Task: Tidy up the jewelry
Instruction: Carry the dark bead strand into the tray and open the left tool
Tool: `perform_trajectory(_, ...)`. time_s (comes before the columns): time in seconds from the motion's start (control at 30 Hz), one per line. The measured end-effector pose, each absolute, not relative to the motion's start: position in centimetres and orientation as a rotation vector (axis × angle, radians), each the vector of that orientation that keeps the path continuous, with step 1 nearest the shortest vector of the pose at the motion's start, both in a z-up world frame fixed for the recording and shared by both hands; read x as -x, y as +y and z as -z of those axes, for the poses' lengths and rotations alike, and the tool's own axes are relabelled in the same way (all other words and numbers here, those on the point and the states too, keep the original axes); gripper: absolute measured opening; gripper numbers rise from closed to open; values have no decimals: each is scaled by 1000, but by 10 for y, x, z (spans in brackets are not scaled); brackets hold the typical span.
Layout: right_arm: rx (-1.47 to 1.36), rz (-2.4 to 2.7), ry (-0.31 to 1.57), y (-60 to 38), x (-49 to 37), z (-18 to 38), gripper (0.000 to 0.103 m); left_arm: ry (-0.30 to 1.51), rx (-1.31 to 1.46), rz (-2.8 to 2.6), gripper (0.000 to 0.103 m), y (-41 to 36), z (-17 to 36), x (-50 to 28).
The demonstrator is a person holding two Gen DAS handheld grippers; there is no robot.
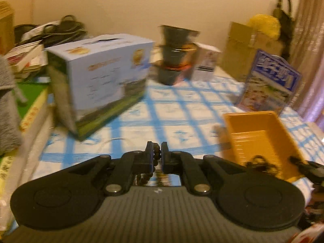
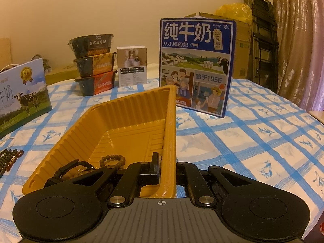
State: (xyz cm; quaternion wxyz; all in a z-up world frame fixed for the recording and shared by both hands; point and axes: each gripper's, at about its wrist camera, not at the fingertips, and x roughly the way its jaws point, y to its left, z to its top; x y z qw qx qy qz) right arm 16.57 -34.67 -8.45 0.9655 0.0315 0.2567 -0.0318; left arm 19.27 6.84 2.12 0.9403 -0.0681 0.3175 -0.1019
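Observation:
In the left wrist view, my left gripper [image 1: 157, 156] is shut on a string of dark beads [image 1: 157, 154]. The beads hang in a loop below the fingers, above the checked cloth. An orange plastic tray [image 1: 261, 135] lies to its right with dark jewelry [image 1: 260, 163] inside. My right gripper [image 2: 166, 170] is shut on the tray's [image 2: 129, 117] right wall, one finger inside and the other hidden behind the wall. A brown bead bracelet [image 2: 112, 160] and a black strap [image 2: 68, 168] lie in the tray. More bead strings [image 2: 10, 159] lie on the cloth at left.
A blue-and-white checked cloth [image 2: 253, 137] covers the table. A blue milk carton [image 2: 197, 64] stands behind the tray. A second milk box [image 1: 99, 81], stacked food bowls [image 2: 95, 64] and a small white box [image 2: 132, 67] stand further back. Cardboard boxes and a curtain are at the right.

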Motion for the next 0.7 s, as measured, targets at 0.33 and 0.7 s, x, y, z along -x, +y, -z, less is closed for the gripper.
perform_trajectory(0.33,-70,62,522,-345,-164,83,6,668,188,533,6,-44,-24,-194)
perform_trajectory(0.7,-86,55,526,-346,-163,83,6,711,233,695,6,-130,-13,-204)
